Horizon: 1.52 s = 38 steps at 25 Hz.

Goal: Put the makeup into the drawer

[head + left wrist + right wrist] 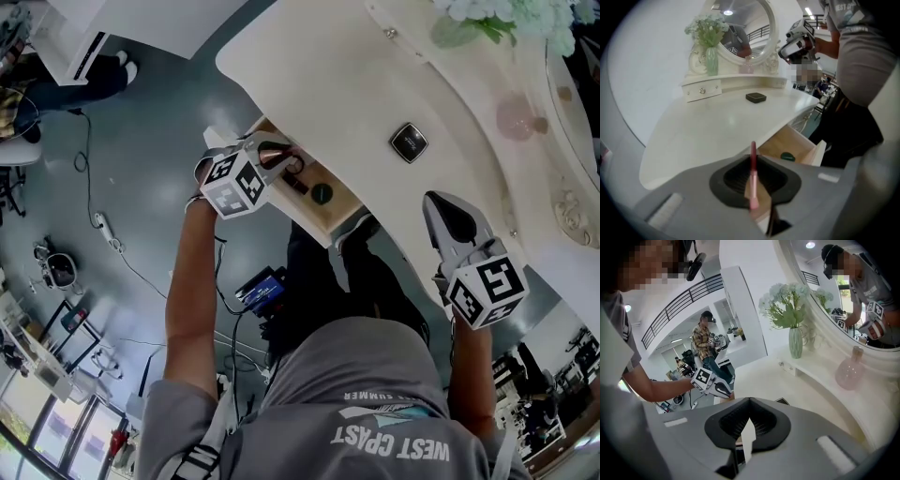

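Pink slender makeup stick (753, 174) sits pinched in the left gripper (753, 159), over the open wooden drawer (780, 140) under the cream worktop's (708, 126) front edge. The right gripper (749, 401) is pressed together, empty.

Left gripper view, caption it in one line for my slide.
Left claw shut on a pink makeup stick, near the open drawer holding a green item.

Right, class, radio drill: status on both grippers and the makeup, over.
Left gripper shut on lip pencil, near open drawer. Right gripper shut, empty. Compact on table. Nothing blocking drawer.
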Motion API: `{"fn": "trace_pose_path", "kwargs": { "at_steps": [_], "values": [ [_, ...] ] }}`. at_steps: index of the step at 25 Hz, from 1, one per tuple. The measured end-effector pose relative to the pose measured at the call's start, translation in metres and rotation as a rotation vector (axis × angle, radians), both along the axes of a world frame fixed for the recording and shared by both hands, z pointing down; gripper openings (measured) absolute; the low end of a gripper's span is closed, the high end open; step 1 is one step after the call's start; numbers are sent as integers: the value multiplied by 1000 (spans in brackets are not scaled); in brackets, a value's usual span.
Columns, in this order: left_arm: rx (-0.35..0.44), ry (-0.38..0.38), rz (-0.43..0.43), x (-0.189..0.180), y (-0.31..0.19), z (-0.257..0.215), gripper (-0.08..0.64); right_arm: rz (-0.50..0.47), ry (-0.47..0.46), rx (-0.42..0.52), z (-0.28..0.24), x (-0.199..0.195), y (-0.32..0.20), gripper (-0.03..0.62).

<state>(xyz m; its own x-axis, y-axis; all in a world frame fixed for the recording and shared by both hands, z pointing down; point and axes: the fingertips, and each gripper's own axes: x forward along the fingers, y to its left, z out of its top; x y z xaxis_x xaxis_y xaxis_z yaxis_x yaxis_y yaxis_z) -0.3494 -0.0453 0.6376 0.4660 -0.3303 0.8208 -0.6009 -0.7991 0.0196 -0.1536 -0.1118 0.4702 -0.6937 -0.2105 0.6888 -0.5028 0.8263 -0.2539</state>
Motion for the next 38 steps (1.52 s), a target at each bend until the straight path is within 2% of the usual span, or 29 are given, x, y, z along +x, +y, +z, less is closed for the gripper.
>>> {"fn": "trace_pose_path", "kwargs": {
  "at_steps": [4,7,14,19,25,29,34,38],
  "values": [
    [-41,-89,98,2,8,21,40,0,6,-11,5,-2,4,2],
    [-64,-140,130,1,6,36,40,5,12,-16,11,0,4,2],
    [-94,-189,157,1,5,47,40,11,12,-18,11,2,6,2],
    [-99,-224,134,-7,4,48,54,11,11,-15,8,3,8,2],
    [-88,-231,125,-9,2,38,74,9,3,-4,3,6,9,2],
    [-77,-210,99,-9,1,25,77,8,-3,0,-2,8,11,2],
    [-31,-147,16,-11,-4,-8,77,12,-15,6,-9,16,15,2],
    [53,-113,-63,-16,-13,-48,72,26,-34,17,-19,21,16,2]
  ]
}}
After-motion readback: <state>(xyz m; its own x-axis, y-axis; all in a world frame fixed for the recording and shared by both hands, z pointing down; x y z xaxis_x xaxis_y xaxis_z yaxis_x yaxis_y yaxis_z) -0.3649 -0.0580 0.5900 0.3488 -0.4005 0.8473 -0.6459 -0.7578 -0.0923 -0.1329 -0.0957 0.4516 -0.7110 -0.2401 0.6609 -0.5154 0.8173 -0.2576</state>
